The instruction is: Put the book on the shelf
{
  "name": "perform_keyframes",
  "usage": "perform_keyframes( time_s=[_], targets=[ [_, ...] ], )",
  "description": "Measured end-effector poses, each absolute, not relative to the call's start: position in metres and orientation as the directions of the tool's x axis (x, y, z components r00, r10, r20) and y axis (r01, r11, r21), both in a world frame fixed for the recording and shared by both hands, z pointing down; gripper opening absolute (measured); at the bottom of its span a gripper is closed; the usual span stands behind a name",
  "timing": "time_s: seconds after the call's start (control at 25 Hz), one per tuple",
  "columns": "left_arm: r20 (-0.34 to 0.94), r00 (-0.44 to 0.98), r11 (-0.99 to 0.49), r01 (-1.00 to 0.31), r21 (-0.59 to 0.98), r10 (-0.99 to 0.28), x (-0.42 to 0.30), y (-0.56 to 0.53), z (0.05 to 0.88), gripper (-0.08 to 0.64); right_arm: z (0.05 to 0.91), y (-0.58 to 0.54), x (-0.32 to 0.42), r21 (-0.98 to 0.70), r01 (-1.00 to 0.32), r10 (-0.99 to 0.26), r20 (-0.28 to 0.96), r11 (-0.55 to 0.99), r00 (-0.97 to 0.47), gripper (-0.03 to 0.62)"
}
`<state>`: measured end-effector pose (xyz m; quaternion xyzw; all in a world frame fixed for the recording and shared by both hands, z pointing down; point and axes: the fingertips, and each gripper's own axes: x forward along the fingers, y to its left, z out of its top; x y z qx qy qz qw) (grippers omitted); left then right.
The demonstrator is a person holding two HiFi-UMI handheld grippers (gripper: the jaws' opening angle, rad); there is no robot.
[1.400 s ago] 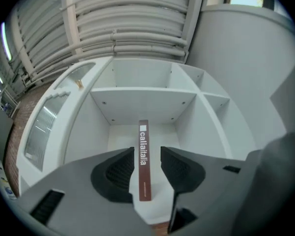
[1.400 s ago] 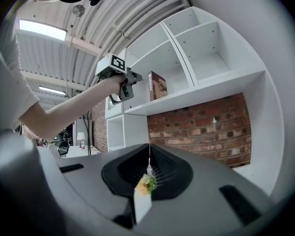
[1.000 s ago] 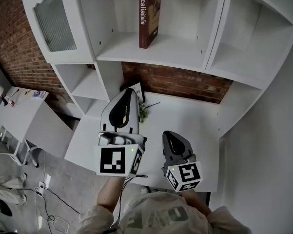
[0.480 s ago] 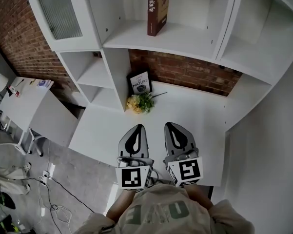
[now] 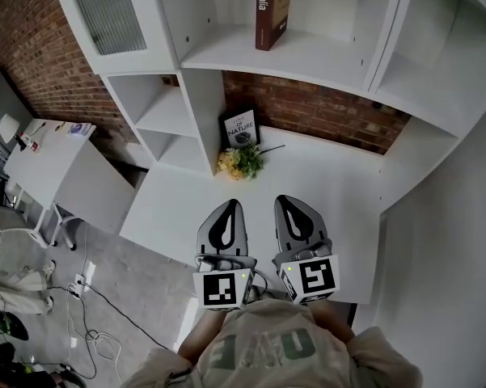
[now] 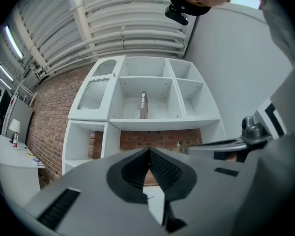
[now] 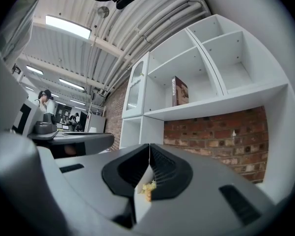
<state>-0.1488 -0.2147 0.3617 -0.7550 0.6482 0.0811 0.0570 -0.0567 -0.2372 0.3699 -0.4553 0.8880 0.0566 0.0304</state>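
A dark maroon spine with white lettering was shown on the book (image 5: 272,6), high above and beyond the fingers (image 6: 163,170), which were black with a fine ribbed pattern. The shelf (image 5: 307,59) was white throughout, and a brick wall (image 5: 323,113) of red-brown with pale mortar lines was seen behind it. The desk (image 5: 331,188) beneath the fingers was white. Just ahead of the fingers, a small black cover (image 5: 239,128) with white lettering and yellow flowers (image 5: 239,162) with green leaves were seen. The left gripper (image 5: 231,205) and right gripper (image 5: 285,200) were cased in light grey, with black-and-white square patterns on the cubes (image 5: 222,289) behind the fingers. The floor (image 5: 137,297) to their left was grey.
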Motion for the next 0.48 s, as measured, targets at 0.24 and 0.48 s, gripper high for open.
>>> perform_keyframes(
  time_s=[0.24,0.48],
  targets=[
    [-0.157,0.122,-0.130,-0.991,0.041,-0.980,-0.157,-0.213,0.373,0.012,0.373,-0.235,-0.057,0.075,-0.810,-0.804,-0.099,0.582,-0.587,0.017],
    [-0.161,0.142,-0.148,-0.989,0.025,-0.977,-0.151,-0.210,0.379,0.012,0.371,-0.234,-0.055,0.083,-0.810,-0.804,-0.100,0.581,-0.587,0.017]
  ],
)
